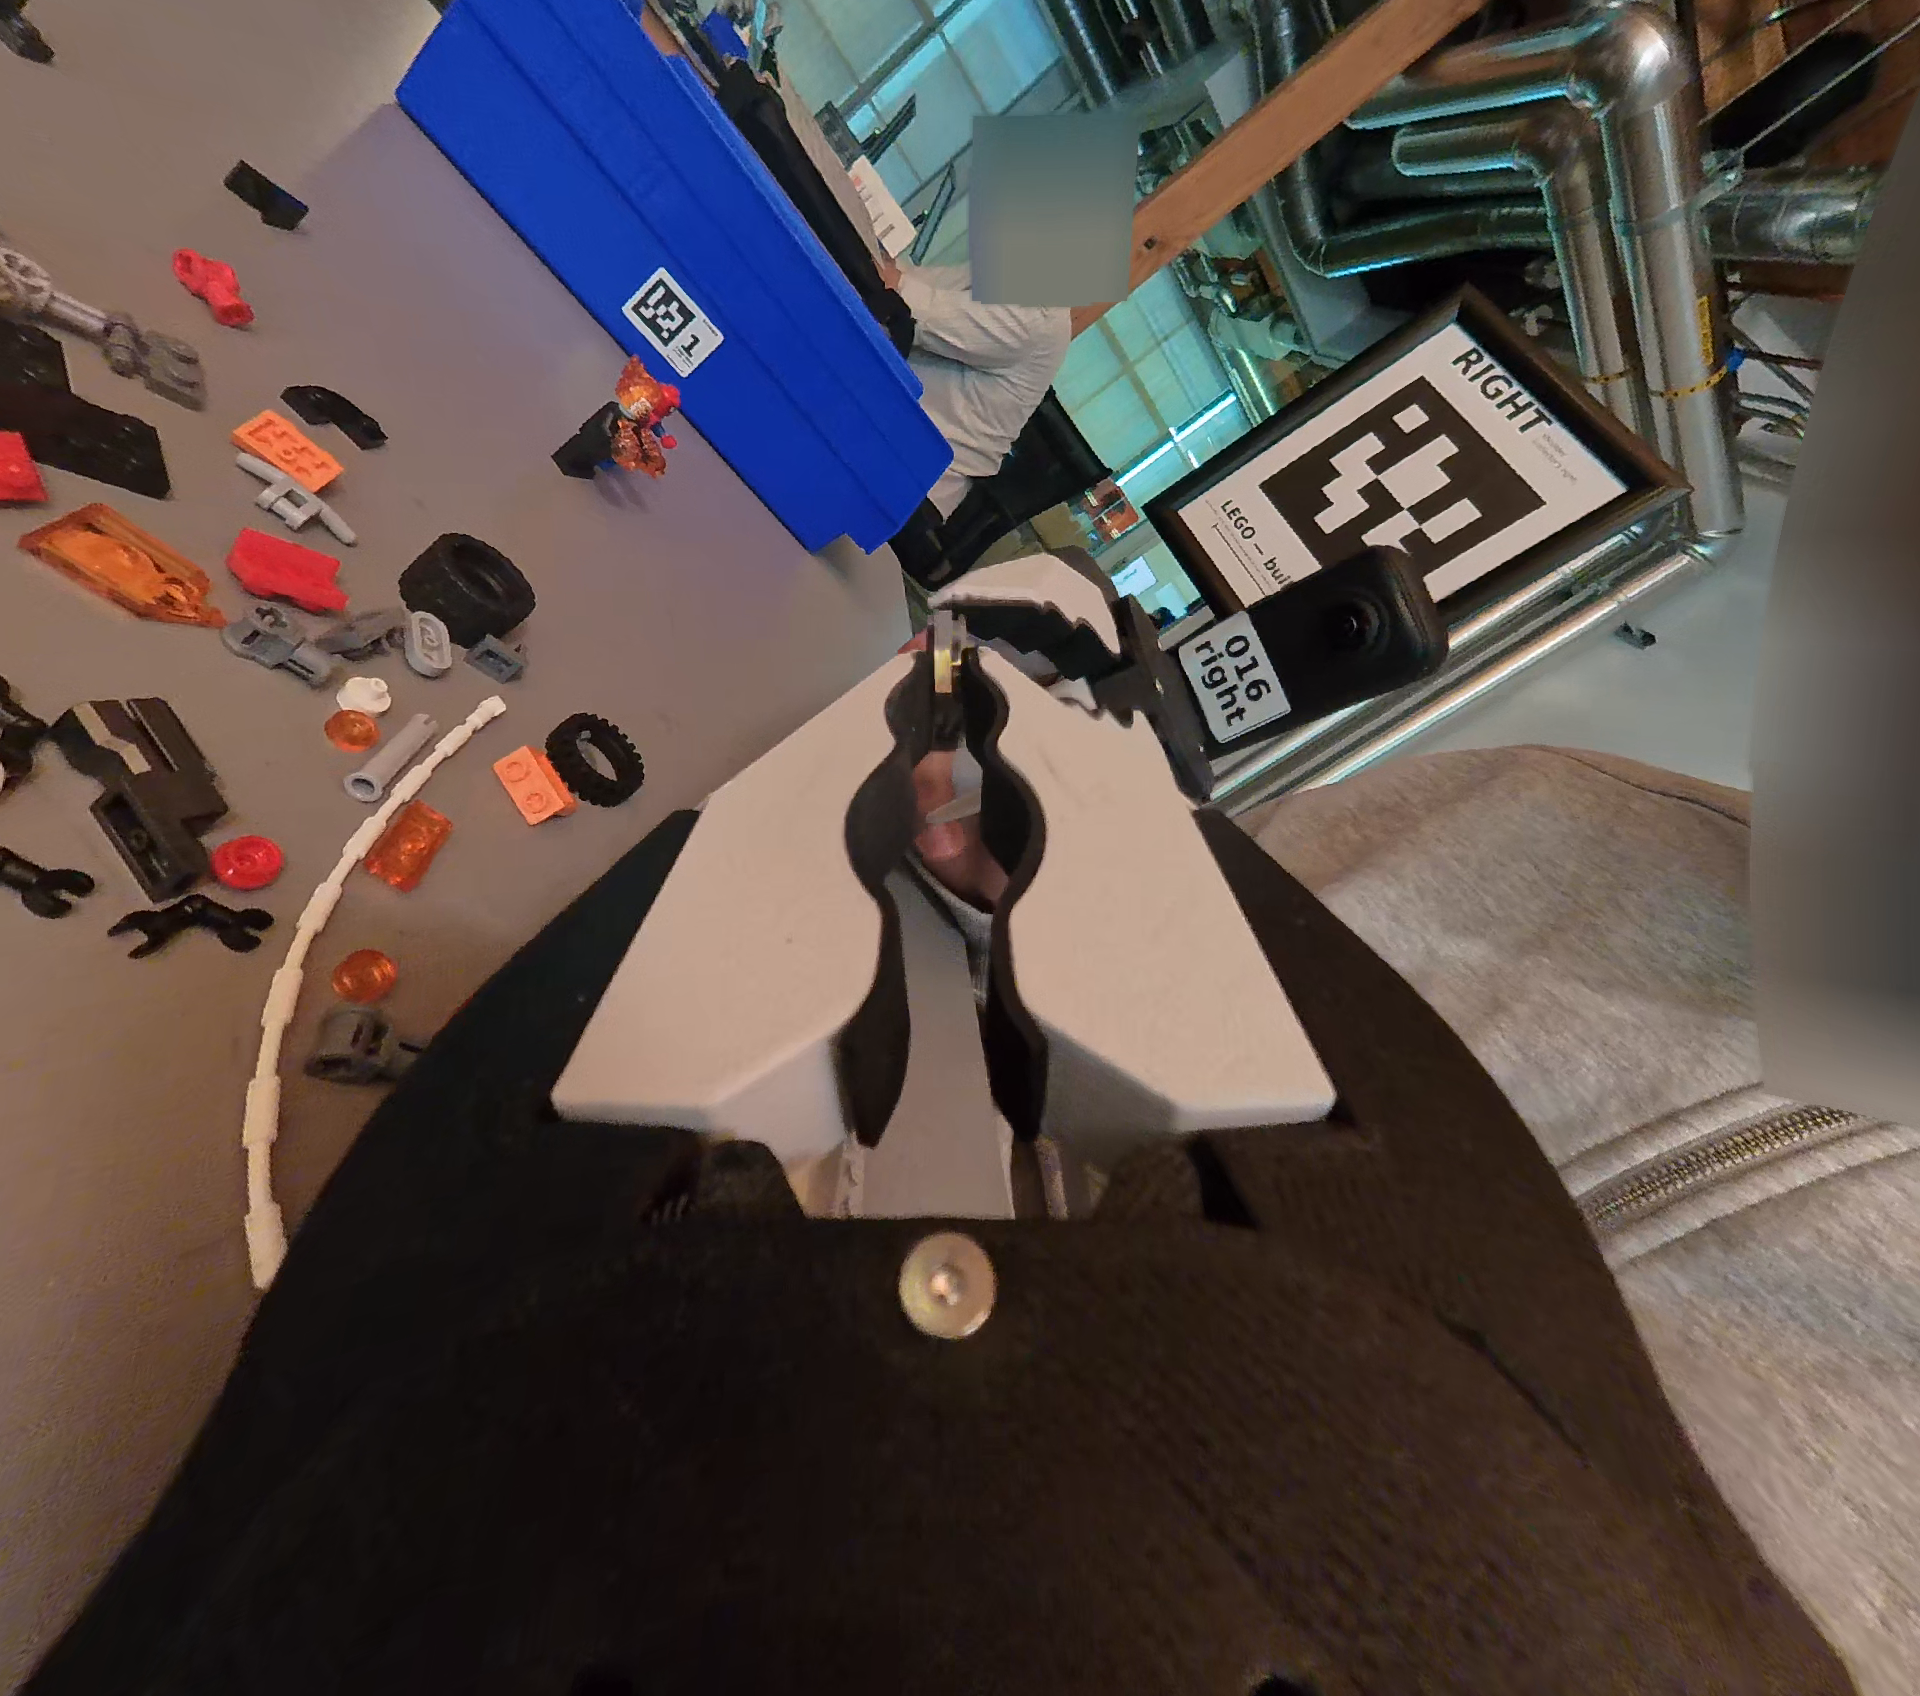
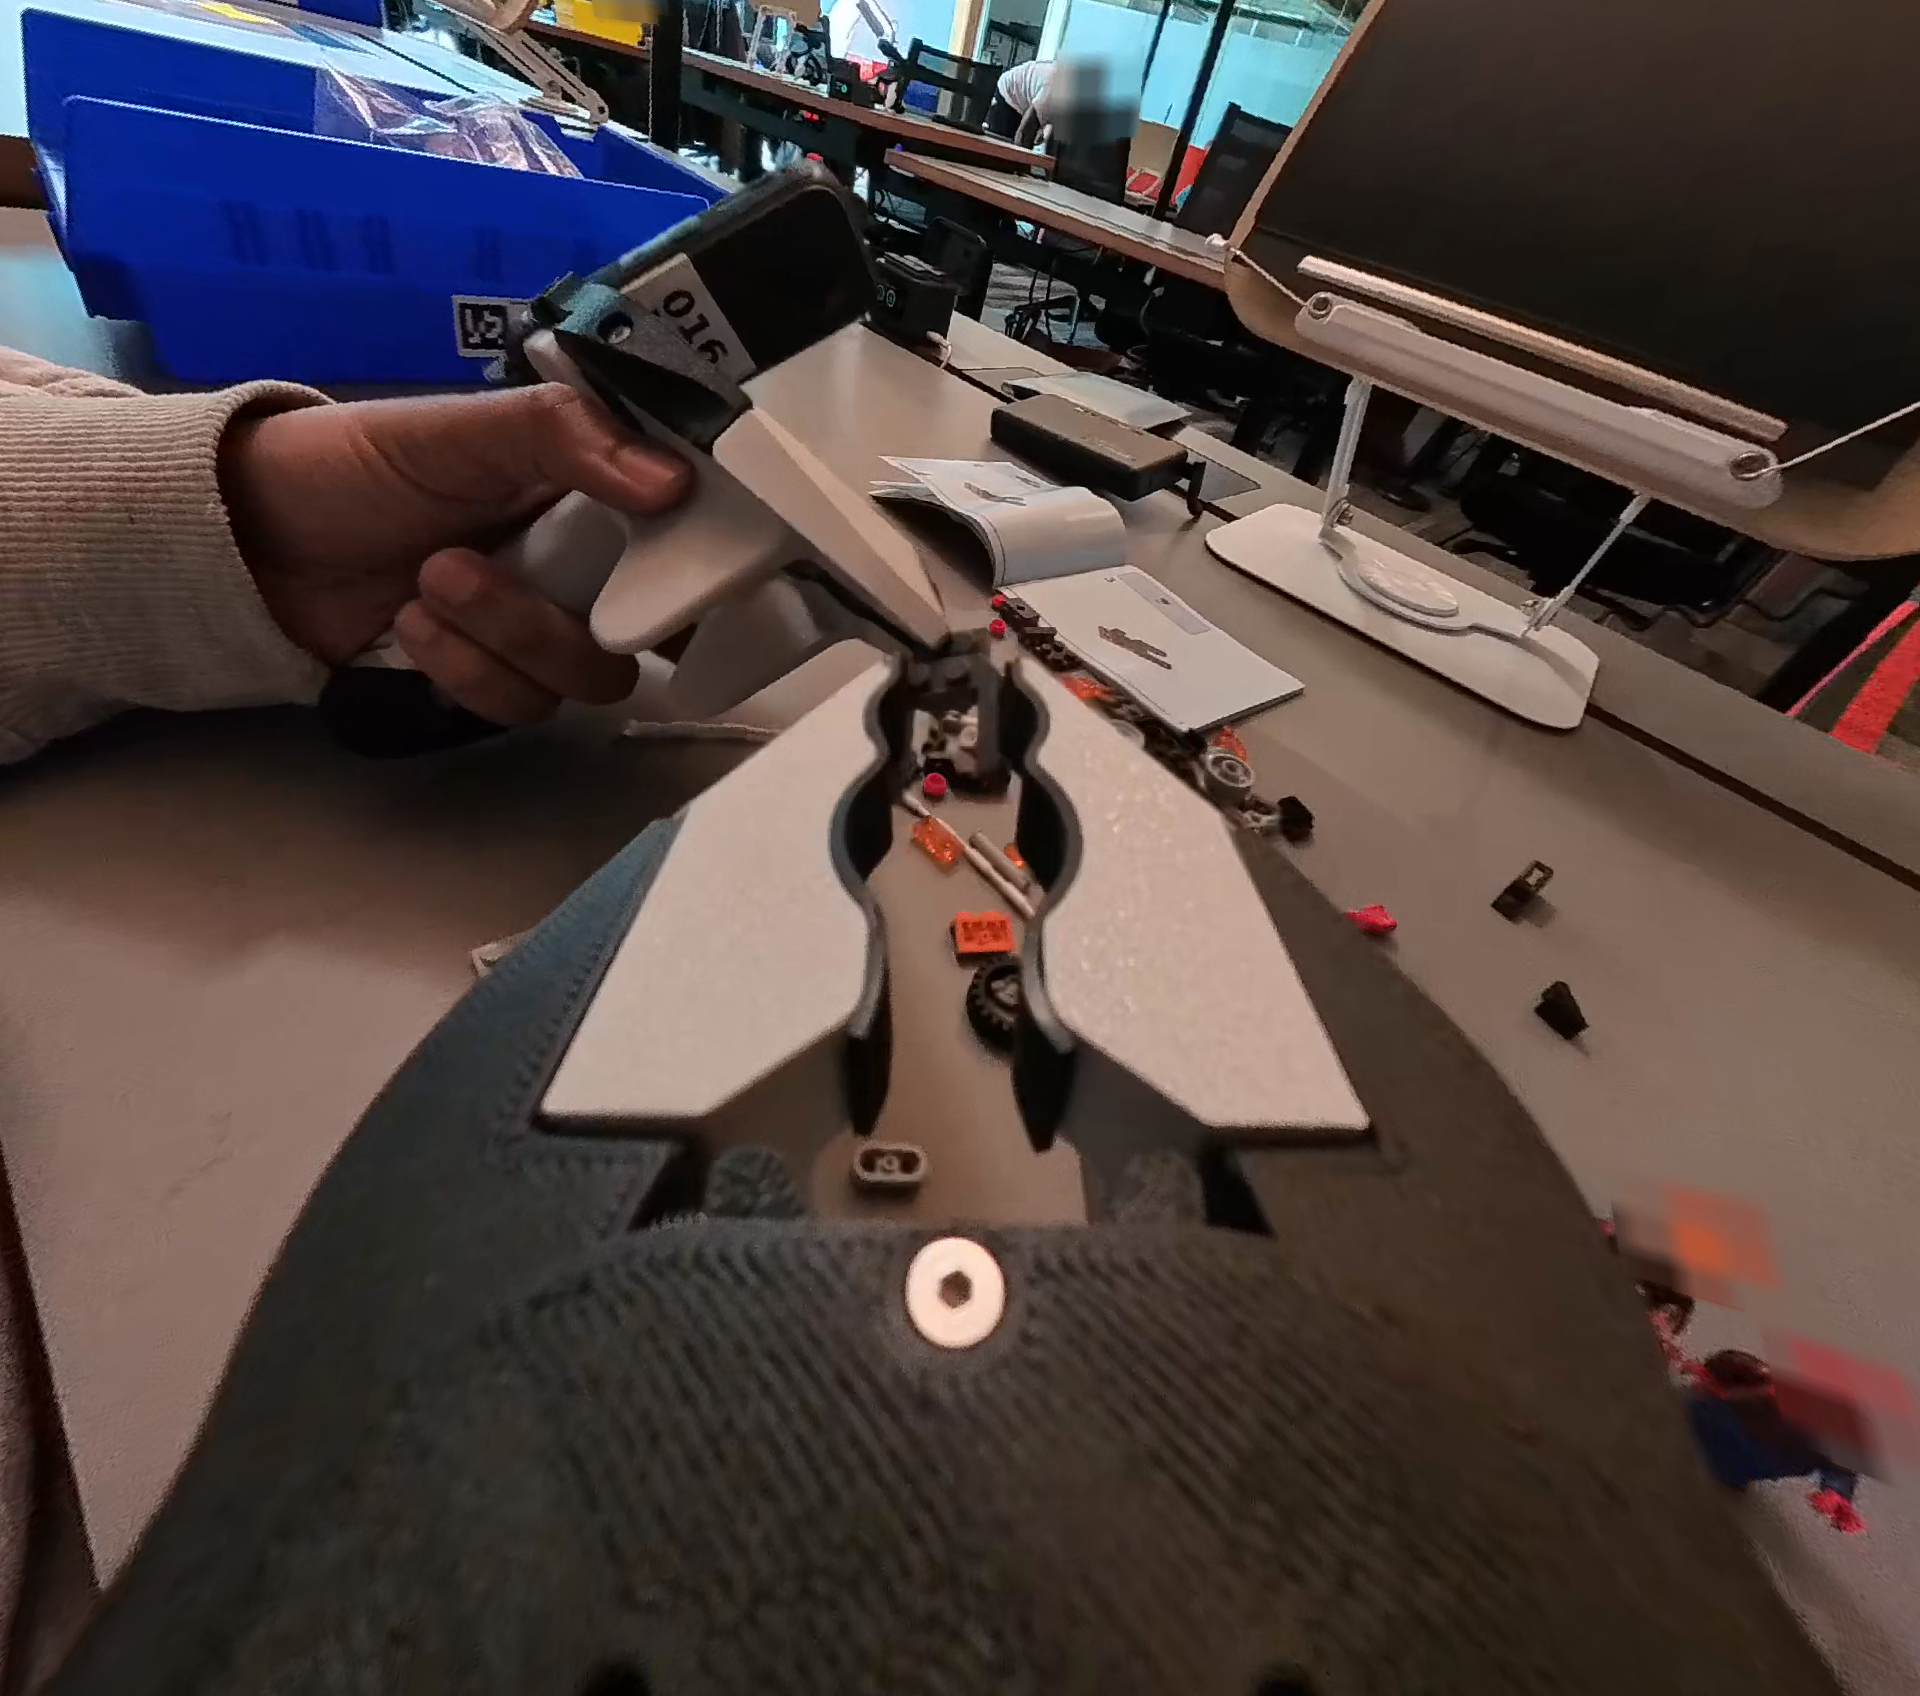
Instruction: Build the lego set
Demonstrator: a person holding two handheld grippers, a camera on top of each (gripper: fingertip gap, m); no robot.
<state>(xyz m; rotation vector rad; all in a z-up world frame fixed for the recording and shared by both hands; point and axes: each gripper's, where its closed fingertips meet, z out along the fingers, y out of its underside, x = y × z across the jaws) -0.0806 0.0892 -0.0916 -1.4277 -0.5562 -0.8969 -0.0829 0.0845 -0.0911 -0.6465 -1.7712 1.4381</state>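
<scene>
My left gripper point(image 1: 945, 670) is shut on a small thin grey lego piece point(image 1: 943, 654), held in the air. My right gripper point(image 2: 951, 680) is shut on a small dark grey lego assembly point(image 2: 951, 711). The two grippers meet tip to tip above the table. The right gripper's black fingers point(image 1: 1049, 623) show just beyond my left tips. In the right wrist view the left gripper point(image 2: 925, 612) comes in from the left, held by a hand point(image 2: 416, 524). Loose lego parts lie on the grey table point(image 1: 623, 607): a black tyre point(image 1: 468, 586), orange plates point(image 1: 286, 449) and a white flexible hose point(image 1: 343, 877).
A blue bin point(image 1: 665, 244) stands at the table's far side, with a minifigure point(image 1: 644, 425) in front of it. An open instruction booklet point(image 2: 1132, 638) and a tablet stand point(image 2: 1455, 607) are at the back right. An orange plate point(image 2: 982, 931) and a grey link point(image 2: 888, 1163) lie below my right gripper. The grippers are tip to tip, or close to it. My left tips are roughly 9 cm from the orange plate point(image 2: 982, 931). It is also in sight in the left wrist view point(image 1: 537, 782).
</scene>
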